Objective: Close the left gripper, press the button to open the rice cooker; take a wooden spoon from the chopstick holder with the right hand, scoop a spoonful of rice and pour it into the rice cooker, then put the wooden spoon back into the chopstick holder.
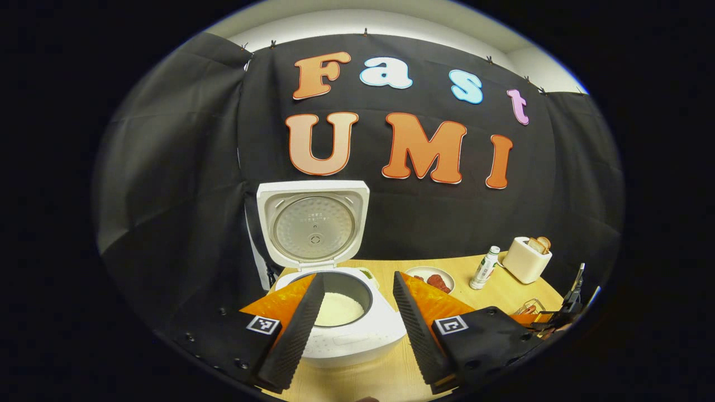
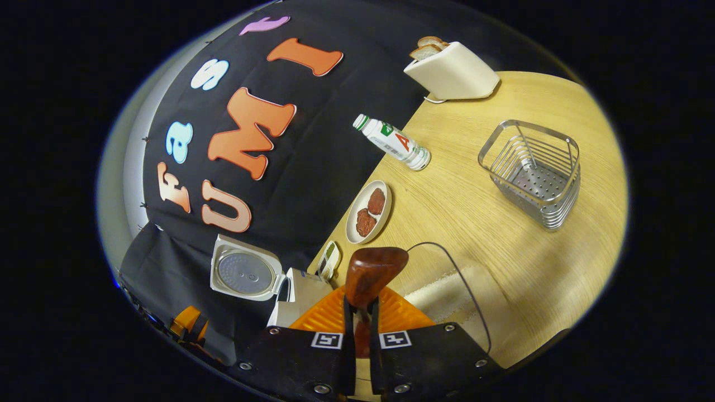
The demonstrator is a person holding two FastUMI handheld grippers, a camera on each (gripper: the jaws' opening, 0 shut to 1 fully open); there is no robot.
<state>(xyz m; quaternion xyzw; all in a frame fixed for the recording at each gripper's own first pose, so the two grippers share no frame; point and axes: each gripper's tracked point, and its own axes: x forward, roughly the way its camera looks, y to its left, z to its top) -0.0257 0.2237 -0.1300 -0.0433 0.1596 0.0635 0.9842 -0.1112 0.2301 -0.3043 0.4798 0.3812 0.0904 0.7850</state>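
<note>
The white rice cooker (image 1: 357,335) stands open with its lid (image 1: 313,223) upright and white rice in the pot (image 1: 338,308). My left gripper (image 1: 360,335) is open, its fingers apart on either side of the pot and nothing between them. My right gripper (image 2: 360,304) is shut on the handle of the brown wooden spoon (image 2: 373,269), whose head points forward over the rim of a clear container of rice (image 2: 447,293). The wire chopstick holder (image 2: 533,176) stands empty farther right on the table. The cooker (image 2: 246,273) shows at the lower left of the right gripper view.
On the wooden table (image 2: 491,234) are a plate with two meat patties (image 2: 368,212), a small white bottle (image 2: 394,142) and a cream toaster with bread (image 2: 452,72). The same plate (image 1: 430,277), bottle (image 1: 485,268) and toaster (image 1: 528,258) sit right of the cooker.
</note>
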